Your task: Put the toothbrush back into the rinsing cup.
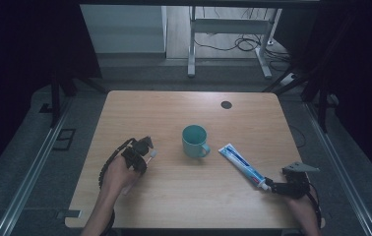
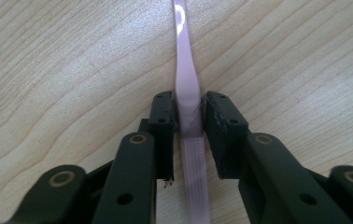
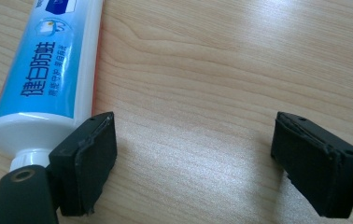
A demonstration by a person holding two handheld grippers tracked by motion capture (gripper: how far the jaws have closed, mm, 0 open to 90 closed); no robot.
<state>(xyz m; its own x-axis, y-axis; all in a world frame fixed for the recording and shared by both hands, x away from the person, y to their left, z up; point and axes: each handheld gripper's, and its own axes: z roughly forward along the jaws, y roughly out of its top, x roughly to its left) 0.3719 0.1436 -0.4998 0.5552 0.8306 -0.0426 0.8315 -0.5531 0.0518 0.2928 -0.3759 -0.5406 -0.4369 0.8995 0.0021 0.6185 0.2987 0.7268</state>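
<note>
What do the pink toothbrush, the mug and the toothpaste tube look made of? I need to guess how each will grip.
Toothbrush: likely plastic, pale pink, smooth with a soft sheen, ribbed near the jaws. Mug: probably glazed ceramic, given its teal colour, thick wall and even gloss; enamel is possible. Toothpaste tube: soft laminated plastic, with a glossy printed skin and a hard white shoulder.

Left tool low over the surface at the left, forearm entering from the bottom edge, jaws nearly together and pinching from both sides. Right tool at the lower right, lying low and level, jaws spread wide, nothing between them.
</note>
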